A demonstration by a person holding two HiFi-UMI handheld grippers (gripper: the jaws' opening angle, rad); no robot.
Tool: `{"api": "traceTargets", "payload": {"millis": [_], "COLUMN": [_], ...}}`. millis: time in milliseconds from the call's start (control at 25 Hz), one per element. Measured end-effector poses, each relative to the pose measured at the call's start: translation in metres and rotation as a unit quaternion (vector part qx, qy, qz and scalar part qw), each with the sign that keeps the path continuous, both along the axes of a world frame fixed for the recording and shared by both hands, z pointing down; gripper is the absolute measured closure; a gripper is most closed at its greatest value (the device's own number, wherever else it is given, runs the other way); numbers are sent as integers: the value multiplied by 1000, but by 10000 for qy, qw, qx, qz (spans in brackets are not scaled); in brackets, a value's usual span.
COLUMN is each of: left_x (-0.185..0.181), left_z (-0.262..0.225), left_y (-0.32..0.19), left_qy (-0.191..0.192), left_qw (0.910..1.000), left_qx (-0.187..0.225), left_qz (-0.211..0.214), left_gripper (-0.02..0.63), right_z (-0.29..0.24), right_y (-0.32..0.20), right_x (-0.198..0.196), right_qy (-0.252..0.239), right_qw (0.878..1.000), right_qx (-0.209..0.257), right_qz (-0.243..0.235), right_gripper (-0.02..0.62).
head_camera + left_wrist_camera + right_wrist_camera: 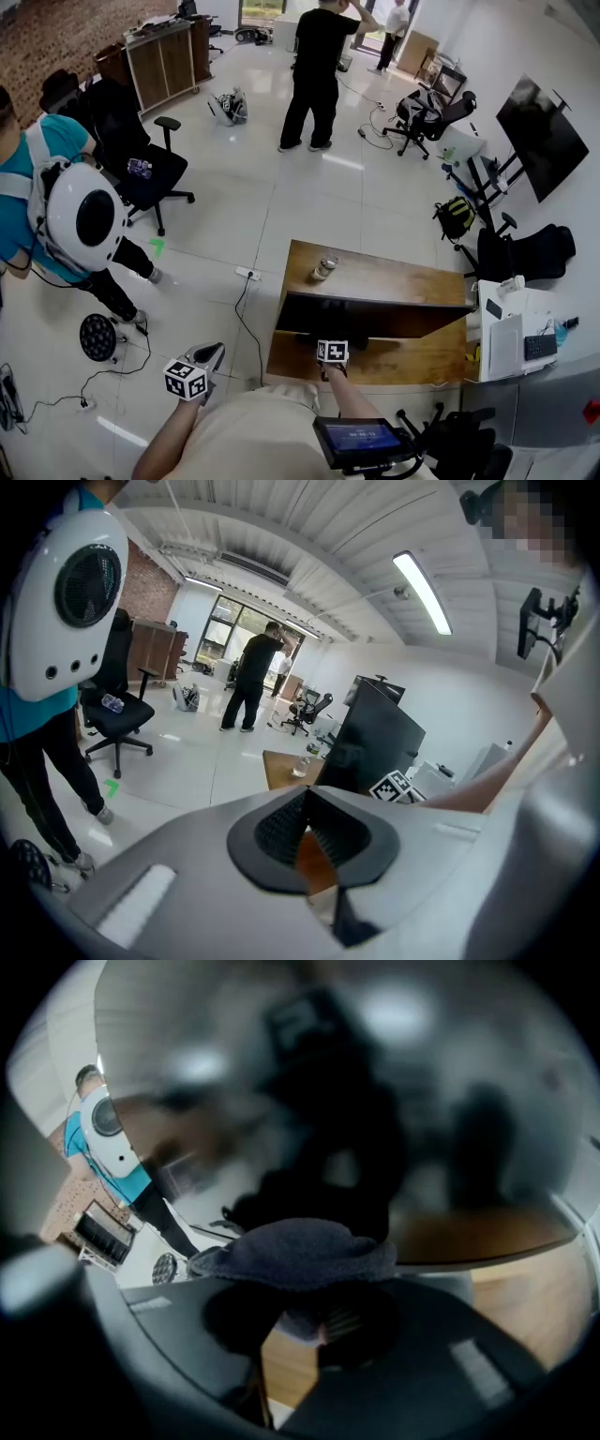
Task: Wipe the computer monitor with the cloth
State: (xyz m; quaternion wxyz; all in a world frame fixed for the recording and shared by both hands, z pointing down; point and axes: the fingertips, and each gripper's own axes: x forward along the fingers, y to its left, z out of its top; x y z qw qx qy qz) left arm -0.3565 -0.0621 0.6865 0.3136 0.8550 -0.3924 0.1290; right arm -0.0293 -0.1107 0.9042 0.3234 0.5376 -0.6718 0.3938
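Note:
The black monitor (375, 315) stands on a wooden desk (394, 281), its screen facing me. My right gripper (332, 351) is up against the lower left of the screen. In the right gripper view it (319, 1321) is shut on a dark grey cloth (300, 1251), which is pressed flat on the glossy screen (375, 1101). My left gripper (208, 357) hangs left of the desk over the floor, and its jaws (307, 822) are shut with nothing in them. From there the monitor (380, 733) shows edge-on.
A small bottle (322, 269) stands on the desk's far left. A power strip (247, 274) and cables lie on the floor by the desk. A person with a white backpack (80, 216) stands at the left near an office chair (141, 173). A white unit (511, 337) adjoins the desk's right.

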Motion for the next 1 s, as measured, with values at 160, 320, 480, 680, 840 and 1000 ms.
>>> {"api": "traceTargets", "payload": {"millis": [160,320,480,680,840,1000], "left_x": [-9,-15,-19,-25,-32,-39], "left_z": [2,3,2,1,2,0], "left_y": [6,9,12,19,22,28], "left_qy": [-27,-21,-14,-29,-21,-10], "left_qw": [10000,10000,9999,9996,9993,9989], "left_qx": [3,-15,5,-3,12,27], "left_qz": [-23,-94,-131,-277,-372,-471], "left_gripper": [603,603,603,603,603,603], "right_z": [2,2,0,0,1,0], "right_y": [-4,-7,-11,-13,-19,-19], "right_x": [-23,-44,-66,-101,-130,-155], "right_qy": [-110,-196,-246,-398,-482,-539], "right_qw": [9999,9997,9991,9966,9943,9905], "right_qx": [33,40,51,32,28,-4], "right_qz": [-54,-171,-345,-720,-948,-1264], "right_gripper": [505,505,505,505,505,505]}}
